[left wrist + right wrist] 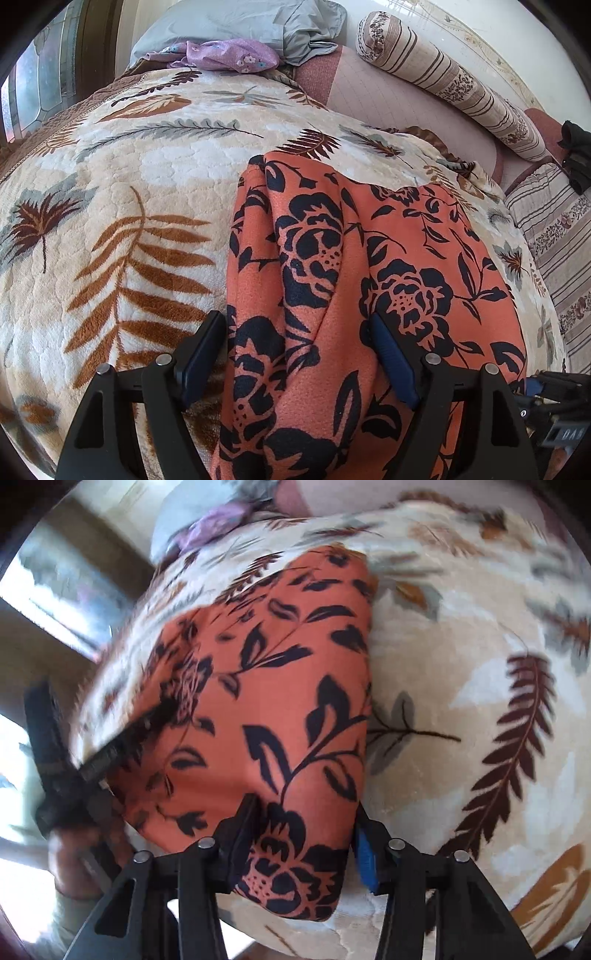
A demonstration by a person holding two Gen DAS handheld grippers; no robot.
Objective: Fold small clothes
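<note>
Orange garment w/ black floral print, lying on leaf-print blanket on bed; fills lower centre and right of left wrist view, raised fold ridge running up its left part.

Left tool at bottom centre of that view, jaws wide, straddling the ridge; pads apart from cloth on both sides as far as visible, nothing gripped.

Right wrist view blurred. Same garment centre frame, folded edge along its right side. Right tool at bottom centre, jaws at mid width w/ garment's near corner between them; fingers touching cloth both sides, looks clamped.

Left tool also seen at left edge of right view, over garment's left border.

Upper left of left view: grey pillow, purple floral cloth. Upper right: striped bolster.
</note>
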